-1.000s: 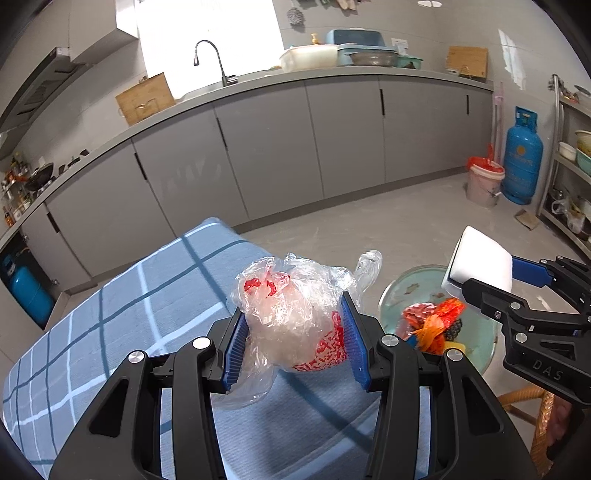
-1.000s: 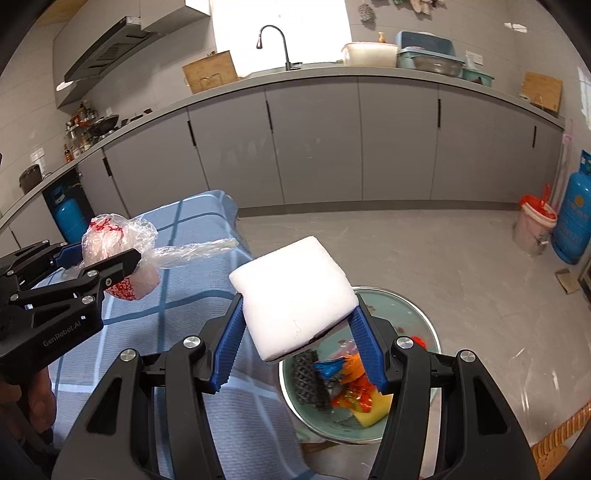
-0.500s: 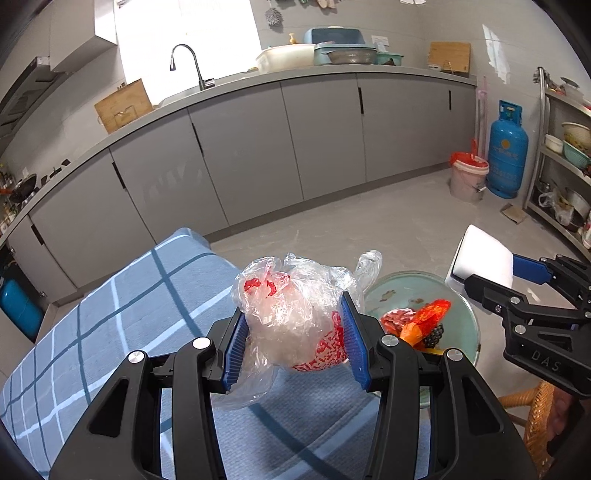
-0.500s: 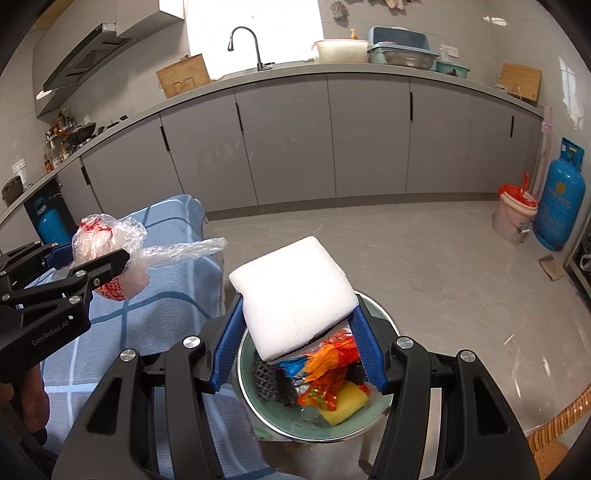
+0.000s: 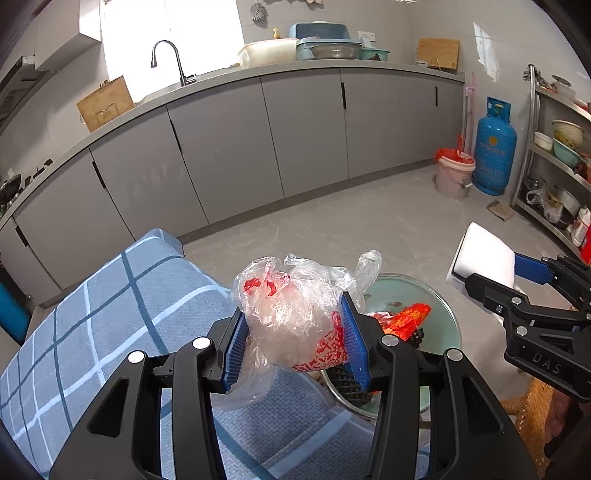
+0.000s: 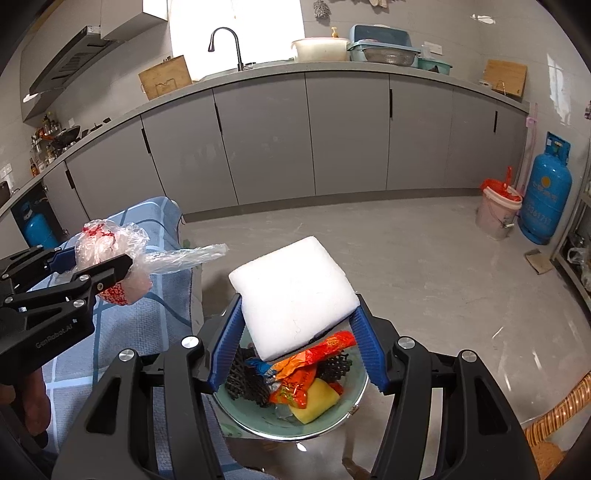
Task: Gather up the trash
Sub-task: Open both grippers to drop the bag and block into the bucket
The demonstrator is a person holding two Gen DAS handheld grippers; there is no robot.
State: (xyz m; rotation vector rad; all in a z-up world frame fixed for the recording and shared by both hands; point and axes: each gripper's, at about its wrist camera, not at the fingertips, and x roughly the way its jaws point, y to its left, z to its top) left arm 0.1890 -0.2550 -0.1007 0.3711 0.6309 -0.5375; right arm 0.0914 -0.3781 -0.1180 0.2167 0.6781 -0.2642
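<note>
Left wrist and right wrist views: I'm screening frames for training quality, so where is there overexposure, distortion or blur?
Left wrist view: the window behind the faucet is blown out white; the countertop bows from fisheye; the plastic bag in the left tool is sharp. Right wrist view: same blown window, dark corner vignetting, white foam block in the right tool near clipped yet edges crisp.

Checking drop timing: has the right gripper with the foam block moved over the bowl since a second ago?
Yes. The right gripper with the foam block has advanced over the green bowl, which now sits directly beneath it.
</note>
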